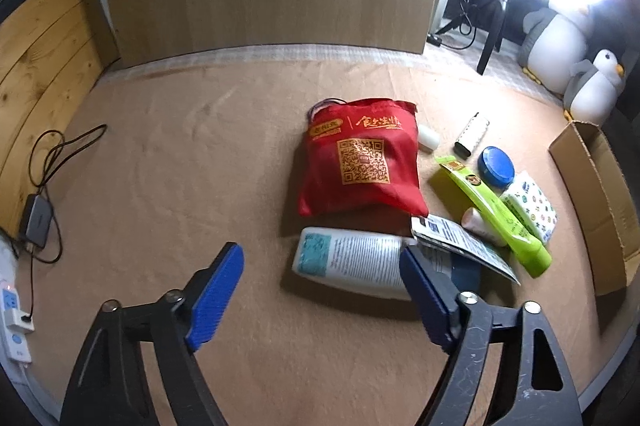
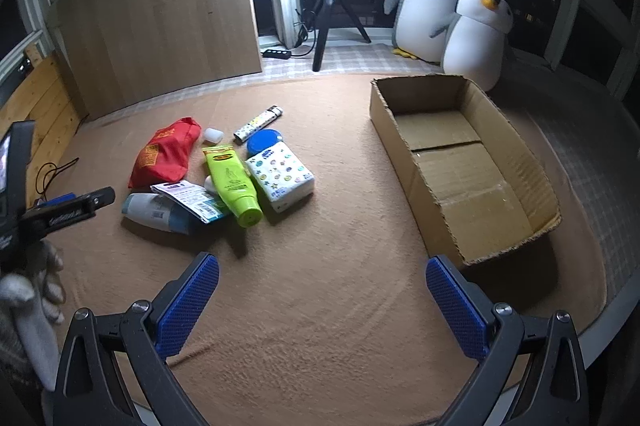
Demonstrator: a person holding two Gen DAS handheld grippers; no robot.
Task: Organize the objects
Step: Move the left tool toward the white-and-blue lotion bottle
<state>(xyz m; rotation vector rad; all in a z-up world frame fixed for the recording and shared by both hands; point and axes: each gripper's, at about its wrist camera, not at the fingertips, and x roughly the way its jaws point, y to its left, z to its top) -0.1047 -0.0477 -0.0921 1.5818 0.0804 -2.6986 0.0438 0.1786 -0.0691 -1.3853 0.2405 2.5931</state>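
The left gripper [image 1: 322, 292] hangs low over the brown mat [image 1: 160, 186], its blue pads wide apart and holding nothing; its right pad stands in front of the end of the white bottle [image 1: 352, 260], which lies on its side. Behind the bottle lies the red pouch [image 1: 360, 158]. To the right, a printed packet [image 1: 460, 242] leans over the bottle, and next to it are the green tube [image 1: 492, 210], the blue tin [image 1: 496, 166], the tissue pack [image 1: 532, 206] and the patterned lighter [image 1: 472, 134], all close together. The right gripper [image 2: 322, 300] is also open and empty above bare mat. Farther right stands the cardboard box [image 2: 400, 138], well apart from the pile.
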